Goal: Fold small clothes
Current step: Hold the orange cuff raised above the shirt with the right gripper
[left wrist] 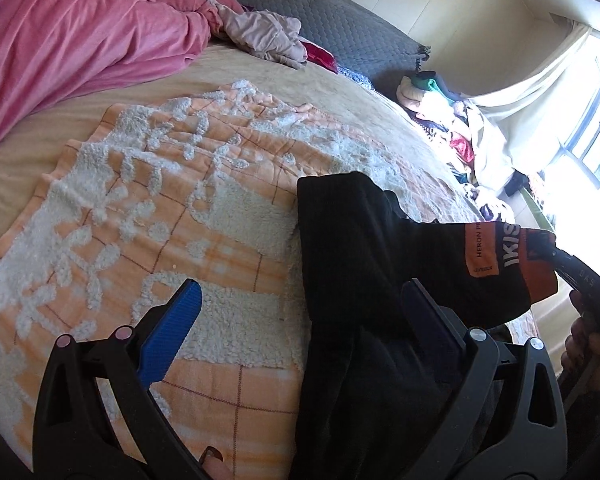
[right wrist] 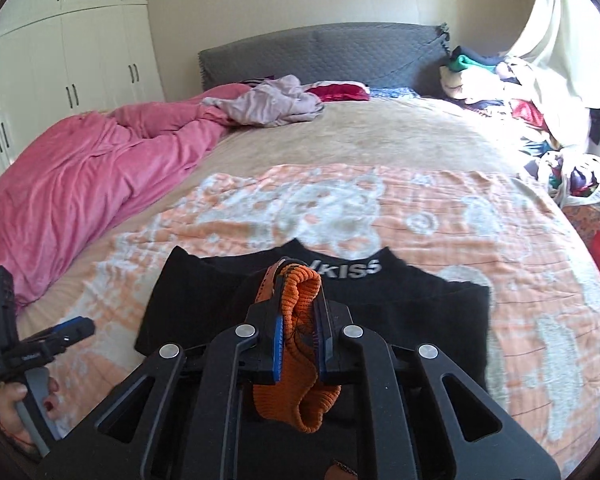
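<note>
Right wrist view: my right gripper (right wrist: 300, 336) has its blue-padded jaws pinched narrow on the orange ribbed waistband (right wrist: 302, 364) of a pair of small black knit underpants (right wrist: 400, 312), whose far band carries grey lettering. The garment lies spread on a peach-and-white fleecy patterned blanket (right wrist: 440, 208) that covers the near part of the beige bed (right wrist: 380, 136). My left gripper (right wrist: 66, 330) shows at the lower left, beside the garment's edge and apart from it. Left wrist view: my left gripper (left wrist: 304, 312) stands wide, holding nothing; its left blue ridged finger (left wrist: 172, 332) is over the blanket (left wrist: 140, 200), its right finger over the black cloth (left wrist: 360, 240). The lifted orange band (left wrist: 504, 252) is held at the right. Beyond: a crumpled pink velour quilt (right wrist: 80, 160), a grey quilted headboard (right wrist: 320, 52), a heap of mixed laundry (right wrist: 500, 92).
</note>
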`<state>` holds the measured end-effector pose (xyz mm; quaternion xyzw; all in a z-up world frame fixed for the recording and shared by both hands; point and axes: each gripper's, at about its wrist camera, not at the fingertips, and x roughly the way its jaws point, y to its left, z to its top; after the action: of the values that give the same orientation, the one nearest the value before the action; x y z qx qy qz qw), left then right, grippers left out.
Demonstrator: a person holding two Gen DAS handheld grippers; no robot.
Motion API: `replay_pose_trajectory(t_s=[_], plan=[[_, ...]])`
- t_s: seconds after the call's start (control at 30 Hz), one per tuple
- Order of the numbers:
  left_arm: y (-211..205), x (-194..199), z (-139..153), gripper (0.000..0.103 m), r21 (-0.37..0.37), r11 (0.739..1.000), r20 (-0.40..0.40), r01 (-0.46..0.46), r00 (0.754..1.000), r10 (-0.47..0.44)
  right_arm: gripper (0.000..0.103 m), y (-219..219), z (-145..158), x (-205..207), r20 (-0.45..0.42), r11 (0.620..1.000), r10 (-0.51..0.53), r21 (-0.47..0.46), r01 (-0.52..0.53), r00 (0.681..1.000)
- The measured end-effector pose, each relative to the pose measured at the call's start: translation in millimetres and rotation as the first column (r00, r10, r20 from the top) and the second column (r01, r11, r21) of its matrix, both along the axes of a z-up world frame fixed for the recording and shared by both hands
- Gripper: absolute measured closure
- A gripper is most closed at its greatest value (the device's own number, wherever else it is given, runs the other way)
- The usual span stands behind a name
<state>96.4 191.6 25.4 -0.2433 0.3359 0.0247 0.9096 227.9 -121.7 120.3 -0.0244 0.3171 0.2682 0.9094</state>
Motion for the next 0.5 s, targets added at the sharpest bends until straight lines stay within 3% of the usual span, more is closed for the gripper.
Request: replay_pose_trajectory(t_s=[0.4,0.5], plan=[[-38,55,21,0.01,0.056,0.993,-0.002,0.108,0.994,-0.108,0.093,-63,-17,21,0.014,0.997,-0.072,0.0,0.072,0.997],[-47,75,21,0.015,0.04,0.989,-0.008,0.141,0.99,-0.141,0.093,-71,-24,26,0.006,0.997,-0.077,0.003,0.077,0.997]])
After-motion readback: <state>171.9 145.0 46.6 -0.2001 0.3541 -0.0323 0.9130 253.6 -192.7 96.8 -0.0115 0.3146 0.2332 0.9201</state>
